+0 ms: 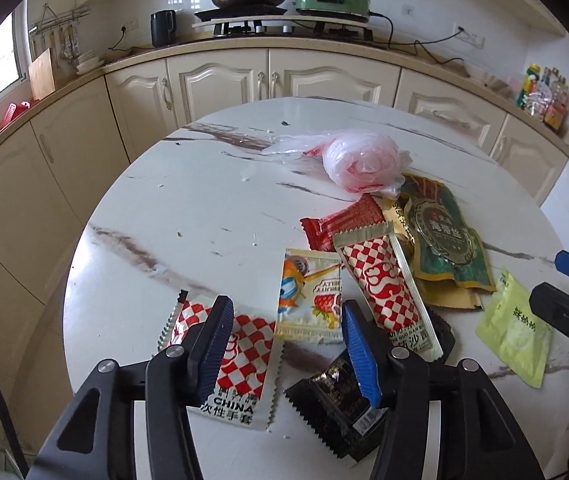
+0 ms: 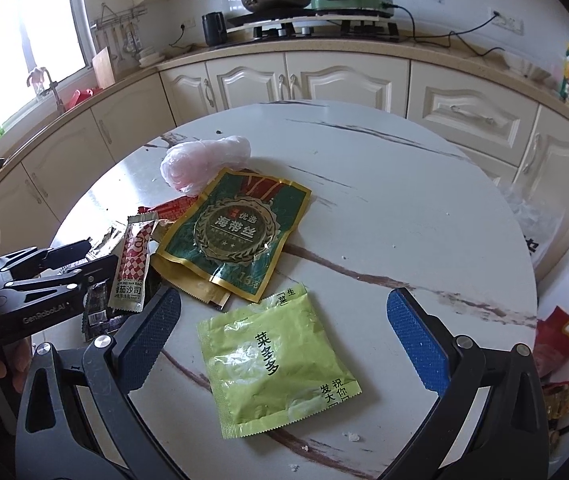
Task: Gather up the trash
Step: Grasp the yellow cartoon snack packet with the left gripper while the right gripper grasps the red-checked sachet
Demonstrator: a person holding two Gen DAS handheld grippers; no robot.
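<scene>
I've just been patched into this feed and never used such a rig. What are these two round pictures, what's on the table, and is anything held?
A person holds a two-finger gripper in each hand; each carries a fisheye camera looking along its fingers. One picture is from the left gripper, the other from the right gripper. On the round table lies trash: a checkered wrapper, a strawberry packet, a black wrapper, a green pouch, a plastic bag and a lime packet. Nothing is held: both grippers are open above the wrappers.
</scene>
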